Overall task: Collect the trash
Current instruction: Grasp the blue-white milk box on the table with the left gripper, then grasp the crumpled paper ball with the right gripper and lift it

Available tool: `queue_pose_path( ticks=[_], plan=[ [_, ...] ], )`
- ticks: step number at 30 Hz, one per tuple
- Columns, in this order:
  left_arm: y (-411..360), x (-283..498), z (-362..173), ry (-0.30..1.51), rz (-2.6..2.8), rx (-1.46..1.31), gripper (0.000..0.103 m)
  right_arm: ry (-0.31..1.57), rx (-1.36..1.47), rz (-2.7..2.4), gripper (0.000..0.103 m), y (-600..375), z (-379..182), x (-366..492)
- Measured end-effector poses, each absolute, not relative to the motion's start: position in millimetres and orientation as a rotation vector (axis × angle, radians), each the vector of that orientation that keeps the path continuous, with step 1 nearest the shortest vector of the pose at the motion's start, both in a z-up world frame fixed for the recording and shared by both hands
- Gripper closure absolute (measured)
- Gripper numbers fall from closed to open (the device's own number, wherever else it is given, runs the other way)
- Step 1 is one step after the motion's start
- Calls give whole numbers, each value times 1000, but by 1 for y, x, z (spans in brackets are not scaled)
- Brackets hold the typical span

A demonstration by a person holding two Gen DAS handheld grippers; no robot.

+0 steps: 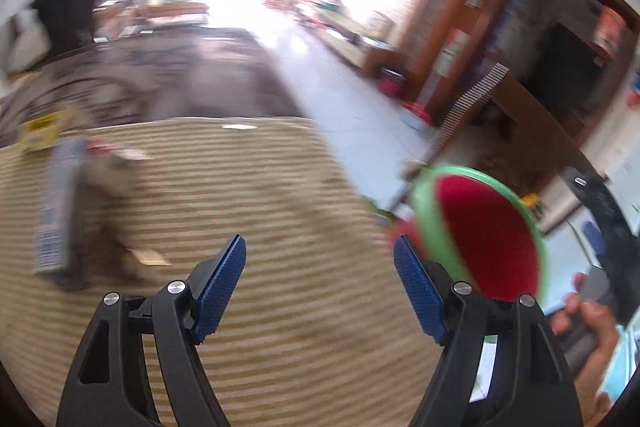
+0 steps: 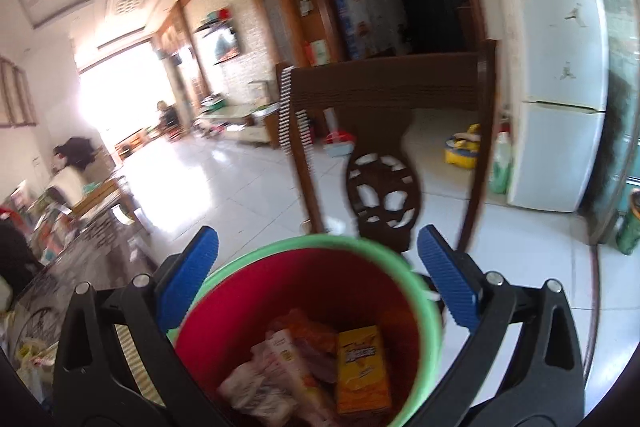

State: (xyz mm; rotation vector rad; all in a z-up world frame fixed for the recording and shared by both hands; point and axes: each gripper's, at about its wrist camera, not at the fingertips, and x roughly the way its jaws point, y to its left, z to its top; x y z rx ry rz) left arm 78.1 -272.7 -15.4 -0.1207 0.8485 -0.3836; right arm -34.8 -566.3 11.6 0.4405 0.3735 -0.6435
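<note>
My left gripper (image 1: 320, 243) stands open above a striped mat (image 1: 260, 195) on the table, with nothing between its blue pads. Blurred trash lies at the mat's left: a long blue-grey box (image 1: 56, 211), a yellow box (image 1: 40, 135) and a crumpled brownish wrapper (image 1: 116, 187). A red bucket with a green rim (image 1: 480, 227) hangs tilted off the table's right edge. My right gripper (image 2: 318, 231) is shut on this bucket (image 2: 320, 291), its fingers on either side. Inside lie an orange box (image 2: 362, 367), a white carton (image 2: 288, 355) and crumpled wrappers.
A dark wooden chair (image 2: 384, 115) stands just behind the bucket, with a white fridge (image 2: 560, 67) to its right. White tiled floor (image 2: 208, 179) stretches toward a bright window. A hand (image 1: 584, 319) shows at the lower right of the left wrist view.
</note>
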Motion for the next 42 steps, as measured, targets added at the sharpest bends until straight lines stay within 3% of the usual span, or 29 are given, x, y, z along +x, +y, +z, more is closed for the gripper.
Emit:
queue_pose_path(
  ticks=[6,10,17,22,38,40,42],
  plan=[
    [-173,105,-20,826,-67,-156,31,409,394,-481,5,-523,16,-14],
    [-124,142,-42,932,65,-192,32,428,227,-403,5,-479,19,7],
    [-114,192,-70,1028,57,-176,33,470,78,-314,5,-435,17,29],
    [-108,201,-81,1063,25,-180,69,496,110,-283,5,-428,13,38],
    [-29,82,-83,1053,20,-153,69,615,-7,-46,5,-333,1,66],
    [-20,73,-88,1044,30,-163,66,638,-13,-24,5,-321,-2,68],
    [-16,68,-91,1037,38,-178,55,656,-15,-1,5,-313,-5,68]
  ],
)
